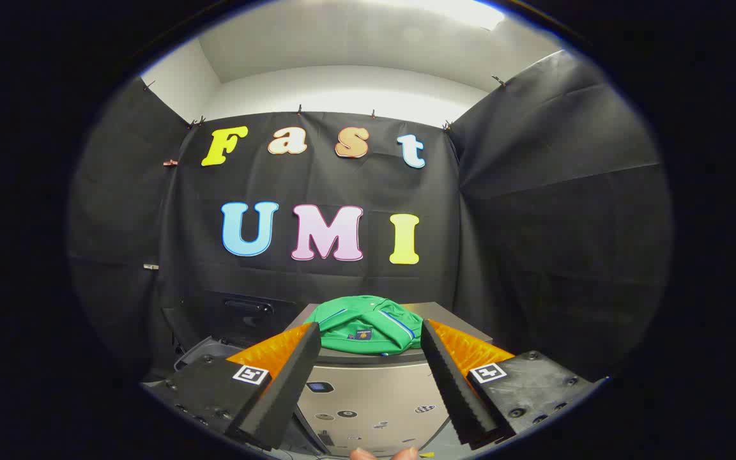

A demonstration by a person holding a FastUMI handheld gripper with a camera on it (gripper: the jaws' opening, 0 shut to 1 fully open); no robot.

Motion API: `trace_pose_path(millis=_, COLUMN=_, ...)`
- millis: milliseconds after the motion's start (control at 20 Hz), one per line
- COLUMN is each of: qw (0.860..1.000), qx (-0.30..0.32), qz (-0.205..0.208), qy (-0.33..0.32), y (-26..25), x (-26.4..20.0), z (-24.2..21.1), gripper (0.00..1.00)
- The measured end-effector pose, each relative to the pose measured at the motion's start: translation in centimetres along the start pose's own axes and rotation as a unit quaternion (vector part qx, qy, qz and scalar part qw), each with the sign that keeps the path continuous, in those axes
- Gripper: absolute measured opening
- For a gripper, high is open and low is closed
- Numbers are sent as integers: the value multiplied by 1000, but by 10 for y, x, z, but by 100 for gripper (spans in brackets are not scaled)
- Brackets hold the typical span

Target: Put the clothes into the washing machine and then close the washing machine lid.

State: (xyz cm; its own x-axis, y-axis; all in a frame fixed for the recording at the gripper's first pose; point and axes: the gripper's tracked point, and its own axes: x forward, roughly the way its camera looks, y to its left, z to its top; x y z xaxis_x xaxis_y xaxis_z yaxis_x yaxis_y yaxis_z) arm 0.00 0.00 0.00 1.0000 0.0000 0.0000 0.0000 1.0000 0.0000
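1. The washing machine (368, 396) is seen below and ahead of the gripper; its grey front panel lies between the fingers, and a flat top surface is seen beyond them. Whether this surface is the closed lid cannot be told.
2. A dark open container (214, 348) is seen just beside the machine, past the left finger. What it is cannot be told.
3. The green garment (365, 326), folded into a heap, is lying on the top surface, just beyond the fingertips and centred between them.
4. The gripper (368, 332) is held with the fingers spread wide; nothing is gripped.
5. Risks, as judged: only the upper layer may be pinched, so the garment could unfold and slip. If the fingers are closed too early, nothing will be caught. A hanging sleeve might later be trapped under the lid.
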Motion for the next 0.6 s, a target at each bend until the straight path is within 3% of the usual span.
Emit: trace_pose_path(millis=600, qw=1000, qx=2, qz=-4, qy=5, y=-5, x=-2, z=-5, gripper=99)
